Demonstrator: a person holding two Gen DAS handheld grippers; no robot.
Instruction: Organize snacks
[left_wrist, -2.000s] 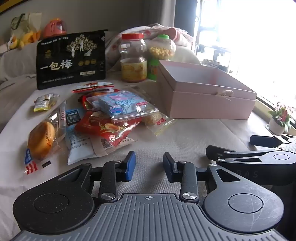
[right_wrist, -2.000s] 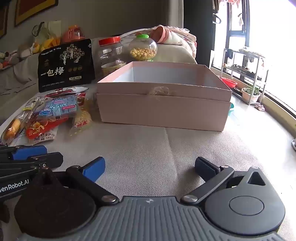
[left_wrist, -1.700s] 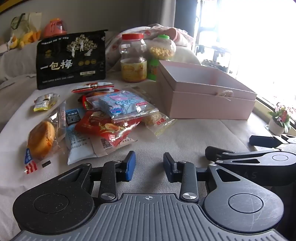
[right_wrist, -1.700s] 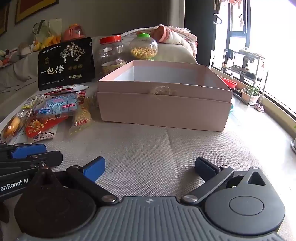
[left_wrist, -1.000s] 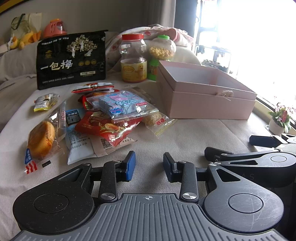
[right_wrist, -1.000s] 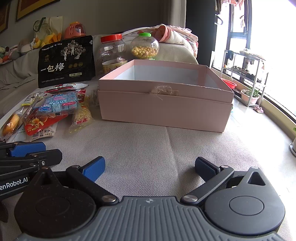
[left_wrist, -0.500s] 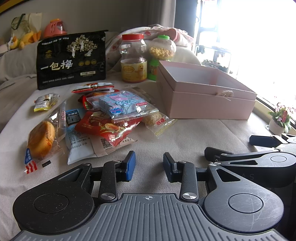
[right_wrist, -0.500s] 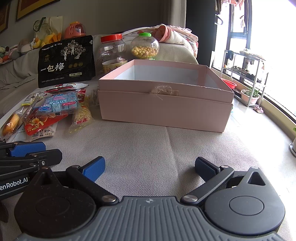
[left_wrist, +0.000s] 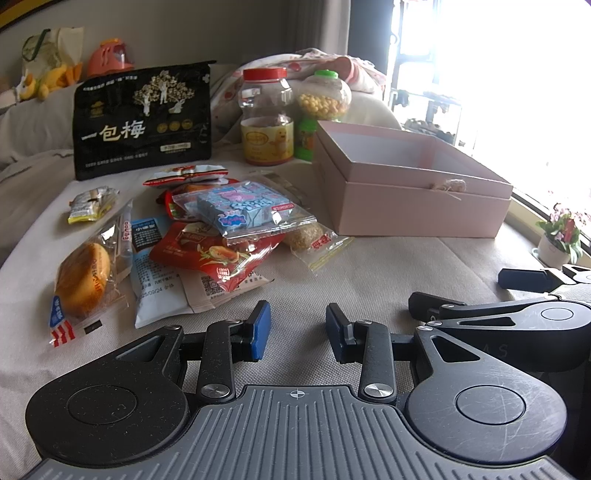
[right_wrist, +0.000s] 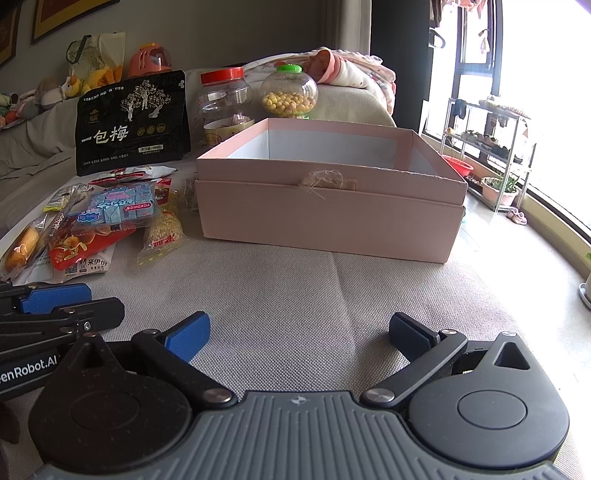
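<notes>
An open pink box (left_wrist: 424, 206) (right_wrist: 328, 218) stands on the cloth-covered table, its inside white and bare as far as I can see. To its left lies a pile of snacks: a blue packet (left_wrist: 243, 210) (right_wrist: 118, 206) on top of a red packet (left_wrist: 210, 254), a wrapped bun (left_wrist: 85, 277) and a clear packet of grains (left_wrist: 314, 240). My left gripper (left_wrist: 297, 332) rests low in front of the pile, open by a narrow gap with nothing in it. My right gripper (right_wrist: 297, 332) sits in front of the box, wide open and holding nothing.
Behind the pile stand a black bag (left_wrist: 142, 125), a red-lidded jar (left_wrist: 266, 118) and a green-lidded jar of yellow balls (left_wrist: 324, 99). A small yellow packet (left_wrist: 90, 205) lies at the left. A flower pot (left_wrist: 557, 240) and a shelf rack (right_wrist: 487, 147) are by the window.
</notes>
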